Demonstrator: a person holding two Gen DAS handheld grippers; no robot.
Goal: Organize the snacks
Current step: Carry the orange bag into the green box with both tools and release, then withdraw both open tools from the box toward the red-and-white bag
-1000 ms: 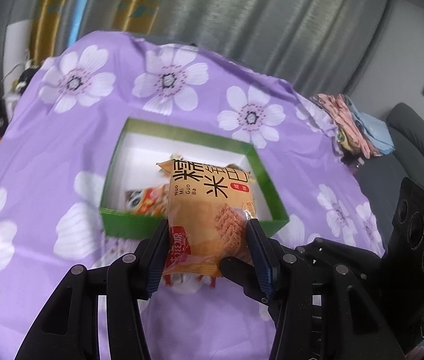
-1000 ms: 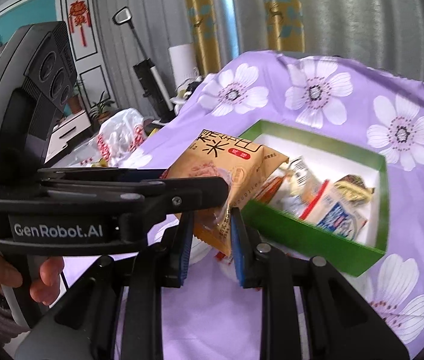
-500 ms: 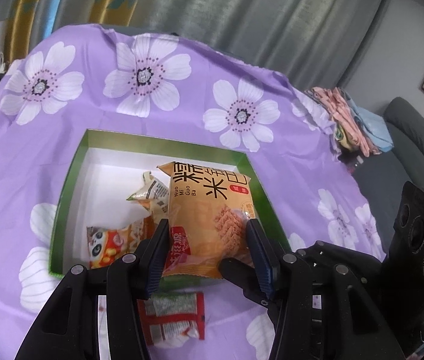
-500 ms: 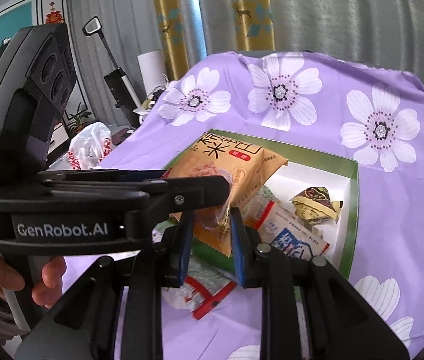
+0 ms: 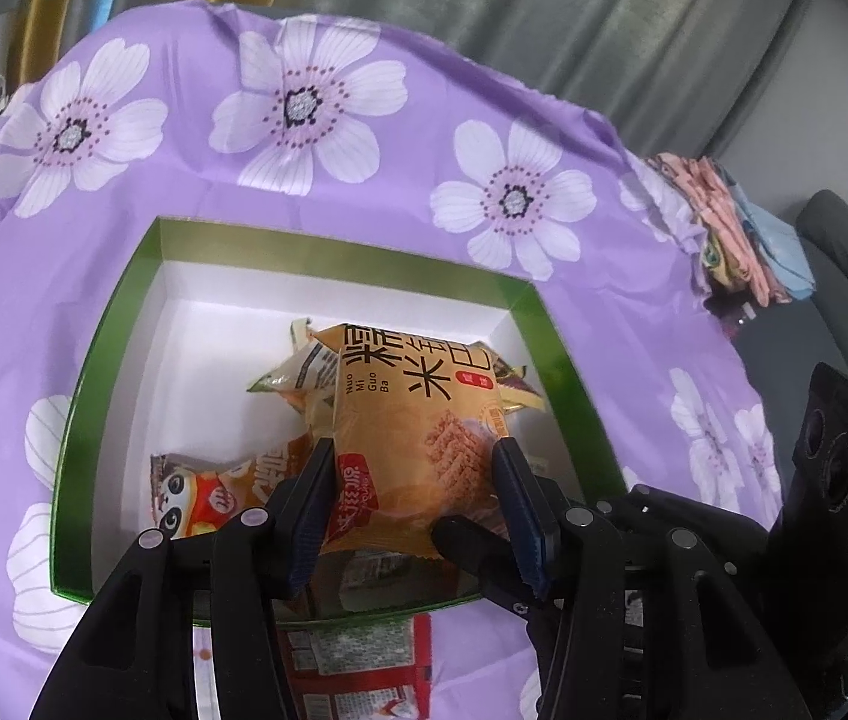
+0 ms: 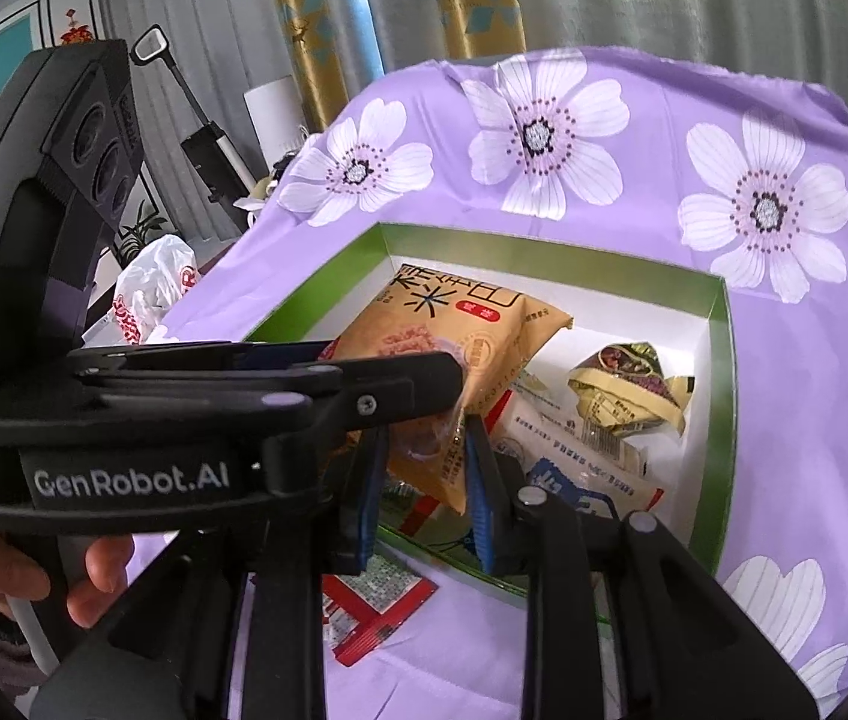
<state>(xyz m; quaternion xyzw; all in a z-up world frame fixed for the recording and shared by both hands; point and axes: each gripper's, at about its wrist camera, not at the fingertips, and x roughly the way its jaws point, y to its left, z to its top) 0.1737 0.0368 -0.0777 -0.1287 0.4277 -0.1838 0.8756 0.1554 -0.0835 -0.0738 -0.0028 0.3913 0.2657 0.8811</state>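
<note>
My left gripper (image 5: 414, 468) is shut on an orange rice-cracker packet (image 5: 417, 426) and holds it over the open green box (image 5: 357, 261) with a white inside. My right gripper (image 6: 424, 450) is shut on the packet's lower corner (image 6: 442, 468); the packet also shows in the right wrist view (image 6: 460, 324). Inside the box lie a panda-print orange packet (image 5: 207, 495), a yellow-brown wrapped snack (image 6: 628, 384) and a white-and-blue packet (image 6: 580, 468). A red-and-white packet (image 6: 375, 606) lies on the cloth in front of the box.
The box sits on a purple cloth with white flowers (image 5: 303, 114). Folded pink and blue cloths (image 5: 742, 228) lie at the right edge beside a grey sofa (image 5: 844, 276). A white plastic bag (image 6: 150, 288) and a stick vacuum (image 6: 207, 144) stand past the left edge.
Both grippers have carried the orange packet forward, from in front of the box to above its inside. The red-and-white packet on the cloth has come into view below.
</note>
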